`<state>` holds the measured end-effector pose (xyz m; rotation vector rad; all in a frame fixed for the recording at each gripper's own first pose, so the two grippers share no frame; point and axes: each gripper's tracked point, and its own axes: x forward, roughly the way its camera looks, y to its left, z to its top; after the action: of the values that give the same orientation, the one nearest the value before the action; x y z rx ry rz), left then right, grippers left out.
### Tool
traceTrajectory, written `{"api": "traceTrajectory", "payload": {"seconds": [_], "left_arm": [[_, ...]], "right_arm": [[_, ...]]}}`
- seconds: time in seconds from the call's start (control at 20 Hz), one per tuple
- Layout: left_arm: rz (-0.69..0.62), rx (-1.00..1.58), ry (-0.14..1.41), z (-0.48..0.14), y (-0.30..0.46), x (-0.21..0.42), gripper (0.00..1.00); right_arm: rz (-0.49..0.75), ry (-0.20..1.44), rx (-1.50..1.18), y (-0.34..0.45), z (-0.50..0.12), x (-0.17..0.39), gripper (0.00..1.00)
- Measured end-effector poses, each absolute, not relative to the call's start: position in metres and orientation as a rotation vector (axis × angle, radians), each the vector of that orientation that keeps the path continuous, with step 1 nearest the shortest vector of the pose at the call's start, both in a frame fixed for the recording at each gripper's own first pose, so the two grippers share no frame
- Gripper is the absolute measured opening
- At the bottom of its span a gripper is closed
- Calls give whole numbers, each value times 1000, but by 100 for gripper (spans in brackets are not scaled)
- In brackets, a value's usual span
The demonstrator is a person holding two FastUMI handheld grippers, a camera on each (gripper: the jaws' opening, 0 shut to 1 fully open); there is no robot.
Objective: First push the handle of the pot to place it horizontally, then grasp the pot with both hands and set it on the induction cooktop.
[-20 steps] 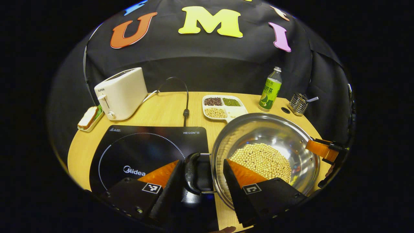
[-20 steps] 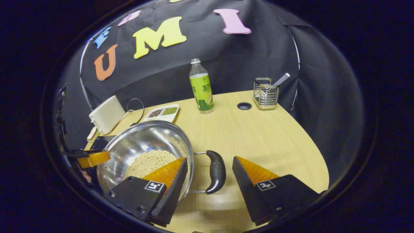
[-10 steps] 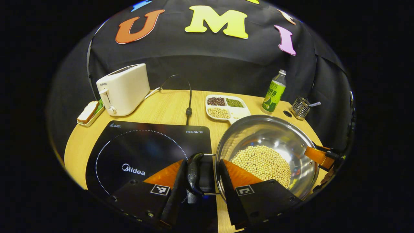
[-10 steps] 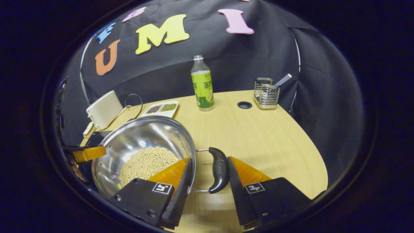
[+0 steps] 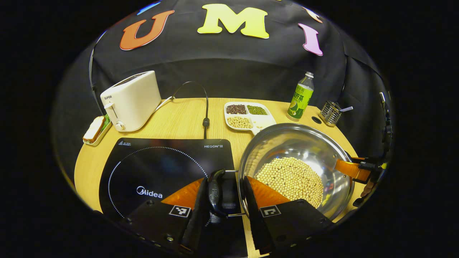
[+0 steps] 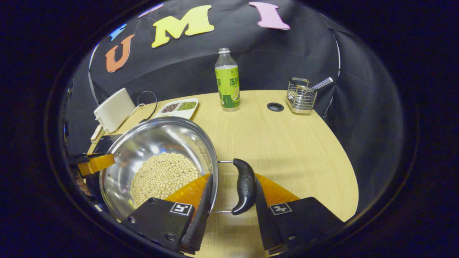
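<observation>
The steel pot (image 5: 296, 168), holding a heap of soybeans (image 5: 291, 179), is near the front edge of the tabletop (image 5: 186, 118), just beside the right edge of the black induction cooktop (image 5: 157, 168); whether its base touches the wood or hangs just above it cannot be told. In the left gripper view the left tongs (image 5: 224, 195) are narrowed around the pot's left black handle (image 5: 214, 191), one finger outside the handle and the other against the pot wall, so they look clenched on it. In the right gripper view the right tongs (image 6: 231, 195) straddle the right black handle (image 6: 245, 186): the outer finger touches the handle, the inner finger lies inside the pot rim, gripping handle and wall together.

Toward the back edge stand a white toaster (image 5: 131, 100), a divided tray of beans (image 5: 247, 116), a green bottle (image 6: 227, 80) and a wire holder (image 6: 301, 96).
</observation>
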<state>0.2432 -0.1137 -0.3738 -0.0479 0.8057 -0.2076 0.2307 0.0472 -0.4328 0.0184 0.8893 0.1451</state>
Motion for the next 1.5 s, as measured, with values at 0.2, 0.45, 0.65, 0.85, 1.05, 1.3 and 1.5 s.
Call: {"api": "traceTrajectory", "payload": {"seconds": [0.2,0.45,0.65,0.85,1.05,1.3,1.5], "left_arm": [[-200,-24,850,-375,-113,240,55],[-211,-46,868,-365,-113,214,53],[-219,-36,831,-340,-112,194,53],[-220,-29,782,-306,-106,168,52],[-208,-37,726,-268,-86,144,52],[-165,-53,686,-231,-47,121,52],[-117,-65,664,-218,-5,114,52]], "right_arm": [[145,953,49,45,-430,225,59],[135,967,80,41,-411,200,55],[131,963,89,36,-388,175,55],[142,938,95,36,-353,150,55],[162,883,87,48,-312,126,55],[212,857,89,87,-276,105,55],[259,840,73,126,-263,104,55]]}}
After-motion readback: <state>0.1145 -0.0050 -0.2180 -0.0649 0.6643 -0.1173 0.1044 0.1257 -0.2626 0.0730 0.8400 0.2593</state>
